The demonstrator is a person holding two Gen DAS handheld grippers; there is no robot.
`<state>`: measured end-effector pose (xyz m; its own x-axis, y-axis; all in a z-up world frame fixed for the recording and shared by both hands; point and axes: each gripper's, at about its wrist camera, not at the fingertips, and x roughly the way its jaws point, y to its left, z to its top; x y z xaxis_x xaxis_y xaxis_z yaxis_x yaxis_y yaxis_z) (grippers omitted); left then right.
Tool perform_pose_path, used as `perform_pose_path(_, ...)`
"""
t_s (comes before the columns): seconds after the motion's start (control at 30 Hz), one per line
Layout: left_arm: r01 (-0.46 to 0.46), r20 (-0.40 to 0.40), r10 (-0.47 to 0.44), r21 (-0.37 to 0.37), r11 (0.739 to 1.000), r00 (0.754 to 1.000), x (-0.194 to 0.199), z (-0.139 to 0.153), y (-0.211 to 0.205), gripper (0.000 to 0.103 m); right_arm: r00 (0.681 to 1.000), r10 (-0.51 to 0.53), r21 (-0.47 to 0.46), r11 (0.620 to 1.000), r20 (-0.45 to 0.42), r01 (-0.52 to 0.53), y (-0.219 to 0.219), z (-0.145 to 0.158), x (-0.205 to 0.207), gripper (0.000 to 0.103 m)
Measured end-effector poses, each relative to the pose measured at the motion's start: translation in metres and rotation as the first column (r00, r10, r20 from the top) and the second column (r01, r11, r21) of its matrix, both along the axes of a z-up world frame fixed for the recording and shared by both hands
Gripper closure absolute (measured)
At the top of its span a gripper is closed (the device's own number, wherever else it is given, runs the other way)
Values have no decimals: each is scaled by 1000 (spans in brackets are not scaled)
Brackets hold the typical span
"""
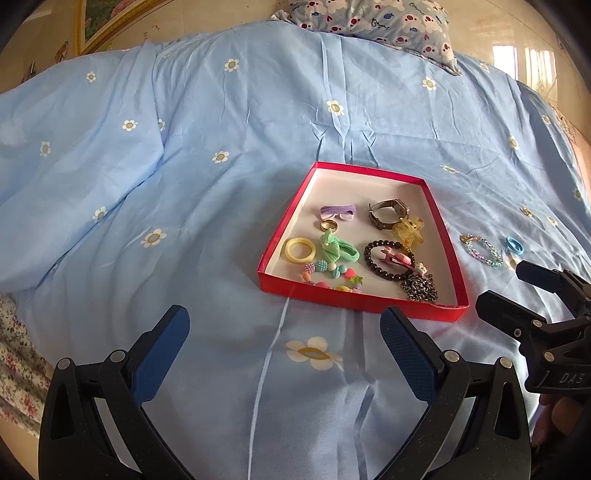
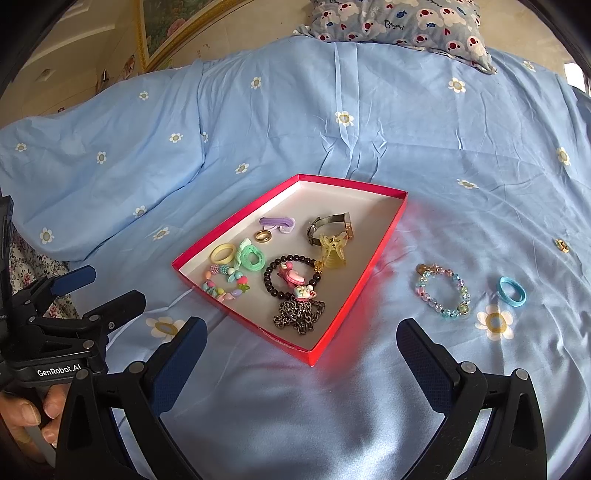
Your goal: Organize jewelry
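Observation:
A red shallow box (image 1: 456,269) (image 2: 364,280) lies on the blue bedspread and holds several pieces: a watch (image 2: 330,225), a black bead bracelet (image 2: 273,286), a chain (image 2: 299,317), a gold ring (image 2: 263,236) and hair ties. Right of the box on the bedspread lie a pastel bead bracelet (image 2: 441,291) (image 1: 480,251), a blue hair ring (image 2: 511,291) (image 1: 514,244) and a small gold piece (image 2: 562,245). My left gripper (image 1: 286,349) is open and empty, in front of the box. My right gripper (image 2: 301,356) is open and empty, near the box's front corner.
A patterned pillow (image 2: 402,18) lies at the far end of the bed. A folded ridge of duvet (image 1: 92,155) rises at the left. A floral cloth (image 1: 18,365) shows at the left edge. A framed picture (image 2: 166,33) leans at the back left.

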<state>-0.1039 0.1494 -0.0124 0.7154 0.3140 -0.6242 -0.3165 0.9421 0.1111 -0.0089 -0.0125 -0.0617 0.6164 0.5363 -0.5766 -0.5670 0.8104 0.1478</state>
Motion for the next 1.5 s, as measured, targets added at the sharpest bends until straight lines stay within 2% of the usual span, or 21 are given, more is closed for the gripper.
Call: perform_pose_path(1.5, 0, -9, 0, -4, 1000, 1000, 1, 0, 0, 0, 1000, 0, -1, 1000, -7, 0, 1, 0, 0, 0)
